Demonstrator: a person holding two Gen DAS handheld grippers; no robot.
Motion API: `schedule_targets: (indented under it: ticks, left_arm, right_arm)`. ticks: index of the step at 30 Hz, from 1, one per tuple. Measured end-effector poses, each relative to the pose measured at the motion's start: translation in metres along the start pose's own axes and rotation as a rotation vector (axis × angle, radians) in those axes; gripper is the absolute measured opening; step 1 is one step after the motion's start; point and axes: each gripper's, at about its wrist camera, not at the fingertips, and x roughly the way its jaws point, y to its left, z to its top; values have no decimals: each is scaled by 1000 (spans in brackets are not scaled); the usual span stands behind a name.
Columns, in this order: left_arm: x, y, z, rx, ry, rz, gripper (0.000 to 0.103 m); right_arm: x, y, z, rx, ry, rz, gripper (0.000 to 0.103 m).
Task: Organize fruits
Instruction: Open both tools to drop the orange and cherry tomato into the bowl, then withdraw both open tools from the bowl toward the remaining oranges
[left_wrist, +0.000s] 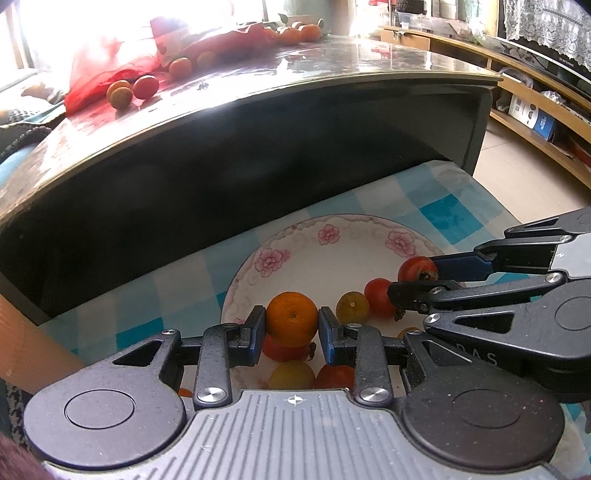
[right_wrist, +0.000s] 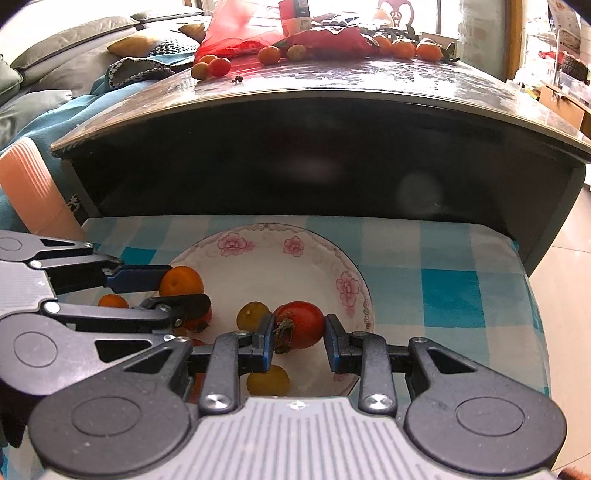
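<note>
Over the flowered plate (right_wrist: 347, 266) (it sits on a blue-checked cloth (right_wrist: 450, 295)), the left gripper (left_wrist: 291, 325) has its jaws clamped on an orange (left_wrist: 291, 318) at the plate's 7 o'clock. The right gripper (right_wrist: 299, 328) grips a red fruit (right_wrist: 301, 323) near 5 o'clock. More fruit lies beneath.

Fruits (right_wrist: 255, 314) in plate (right_wrist: 317, 258) on cloth (right_wrist: 443, 291), table (right_wrist: 332, 85) behind, perhaps bag (right_wrist: 236, 33) atop
</note>
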Motion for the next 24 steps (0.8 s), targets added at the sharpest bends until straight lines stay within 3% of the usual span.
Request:
schedule_targets:
  ticks: [24]
  left_arm:
    - [-12, 5, 2, -31, -31, 12, 49]
  right_arm:
    - [-12, -5, 3, 48, -49, 3, 44]
